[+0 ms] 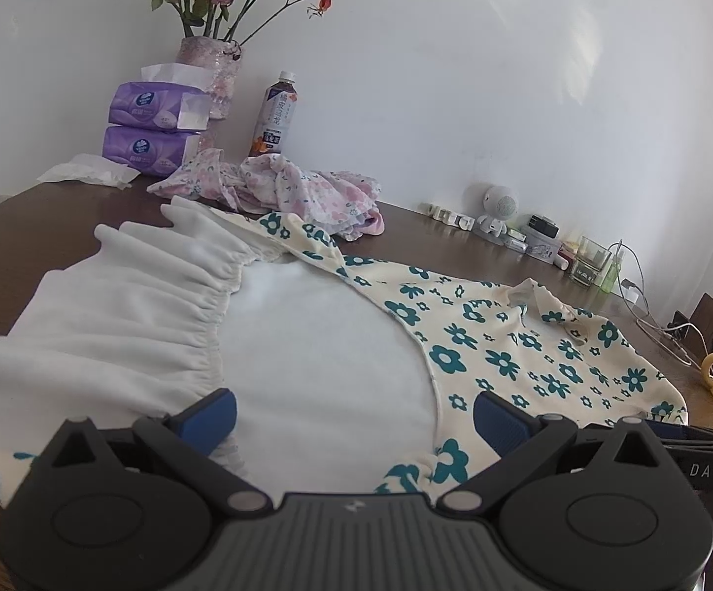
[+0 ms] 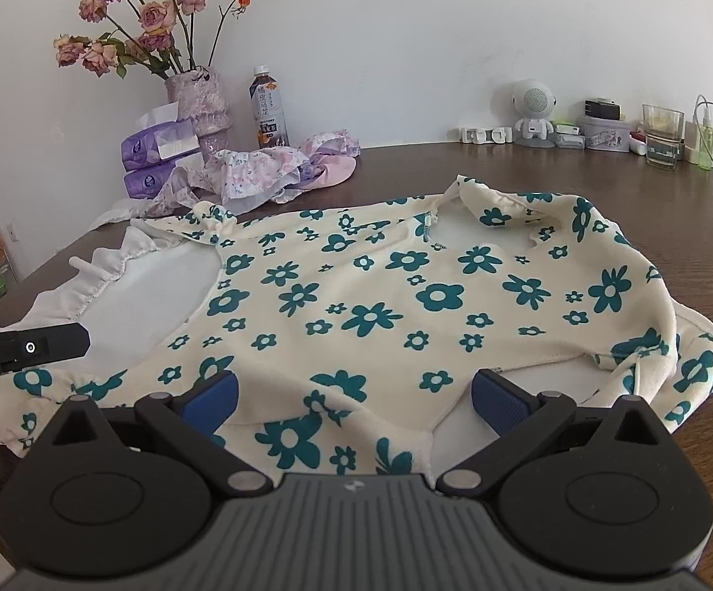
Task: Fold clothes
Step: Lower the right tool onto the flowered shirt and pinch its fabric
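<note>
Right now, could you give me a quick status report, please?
Left gripper open, right gripper open. Floral garment spread flat, unfolded. Pink floral clothes pile behind it.

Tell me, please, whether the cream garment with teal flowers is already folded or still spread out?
Still spread out: the cream garment with teal flowers lies open across the brown wooden table, neckline and white ruffled hem showing, with no fold made.

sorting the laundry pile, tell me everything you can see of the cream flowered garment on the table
The cream flowered garment is a soft, knit-looking top printed with teal flowers, spread mostly flat on the brown wooden table. Its neck opening with a gathered collar lies toward the far side. A plain white inner side shows on the left, edged by a gathered white ruffle. The right edge is folded over, showing white lining. Its near hem reaches under both open tongs, left and right; neither grips it. A crumpled pink floral garment lies just behind.
</note>
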{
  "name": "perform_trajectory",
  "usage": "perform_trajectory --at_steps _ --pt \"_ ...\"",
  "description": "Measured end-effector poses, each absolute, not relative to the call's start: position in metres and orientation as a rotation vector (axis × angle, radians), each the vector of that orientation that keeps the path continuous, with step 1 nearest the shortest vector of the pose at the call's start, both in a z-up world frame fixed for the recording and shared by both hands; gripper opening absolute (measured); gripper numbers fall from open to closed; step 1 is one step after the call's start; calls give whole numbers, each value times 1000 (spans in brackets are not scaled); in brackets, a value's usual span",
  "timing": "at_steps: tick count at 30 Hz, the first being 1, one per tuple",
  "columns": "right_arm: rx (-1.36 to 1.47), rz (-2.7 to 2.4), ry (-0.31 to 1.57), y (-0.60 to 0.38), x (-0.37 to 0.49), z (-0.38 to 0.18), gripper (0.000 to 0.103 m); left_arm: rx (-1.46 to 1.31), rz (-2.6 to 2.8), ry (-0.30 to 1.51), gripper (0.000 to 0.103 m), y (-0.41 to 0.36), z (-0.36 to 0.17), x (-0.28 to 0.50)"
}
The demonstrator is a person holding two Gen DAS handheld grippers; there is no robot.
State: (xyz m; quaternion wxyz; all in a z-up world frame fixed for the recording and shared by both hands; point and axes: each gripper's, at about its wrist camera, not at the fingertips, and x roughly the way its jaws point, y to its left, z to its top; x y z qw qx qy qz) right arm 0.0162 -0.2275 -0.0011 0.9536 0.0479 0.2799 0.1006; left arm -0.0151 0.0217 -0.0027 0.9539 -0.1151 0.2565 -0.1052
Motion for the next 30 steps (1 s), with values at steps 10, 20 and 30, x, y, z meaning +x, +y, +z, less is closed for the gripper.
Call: perform_trajectory --at_steps 10,20,30 --pt "1 191 605 -215 20 -1 102 -205 -204 529 103 17 -3 -14" --pt "56 220 547 -226 15 5 103 -182 -216 510 103 16 1 -19" --pt "64 261 427 -274 -12 38 103 -149 -279 509 103 27 20 -32"
